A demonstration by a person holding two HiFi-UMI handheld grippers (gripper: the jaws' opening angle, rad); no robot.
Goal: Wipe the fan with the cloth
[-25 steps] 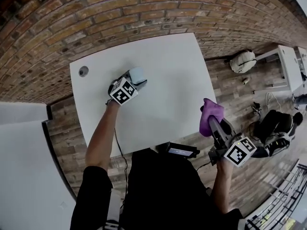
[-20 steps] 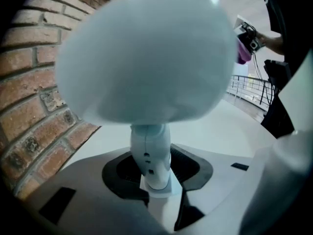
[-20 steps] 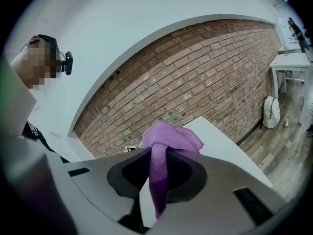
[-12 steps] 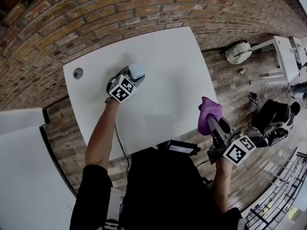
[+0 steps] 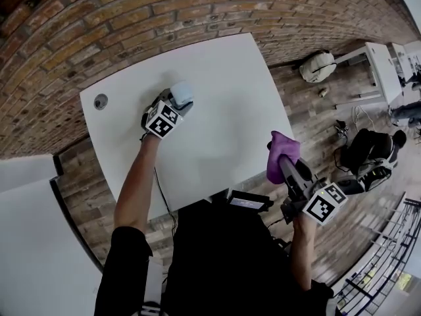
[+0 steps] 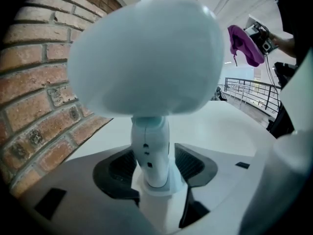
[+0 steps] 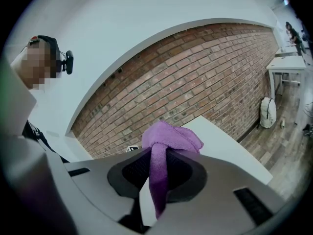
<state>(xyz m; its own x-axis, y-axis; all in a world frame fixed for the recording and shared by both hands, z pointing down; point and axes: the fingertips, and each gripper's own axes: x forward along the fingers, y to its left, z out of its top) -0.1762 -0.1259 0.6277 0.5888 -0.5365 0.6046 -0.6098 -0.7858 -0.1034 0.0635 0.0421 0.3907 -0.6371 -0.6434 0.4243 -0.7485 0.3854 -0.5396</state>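
The brick wall runs along the far edge of the white counter. The person stands at the counter's near edge. The bare left forearm stretches out over the counter, nearly straight, toward its far left part. The right arm is bent and held off the counter, past its near right corner and above the wooden floor.

The pale blue-white fan stands upright on the counter's far left part, its rounded head above a slim stem. The left claw points downward at it. In the left gripper view the stem rises between the two dark pads. The jaws have just been opening, and the pads stand a little off the stem, so they do not clamp it.

The right claw angles up toward the counter from beyond its right edge. Its jaws are closed tight on a purple cloth. The cloth bunches above the pads and a strip of it hangs down between them.

Each claw carries a cube with black-and-white square markers, which bear patterns, not words. A small lit device sits at the counter's near edge, and its screen text is too small to read. A round grommet hole marks the counter's far left corner.
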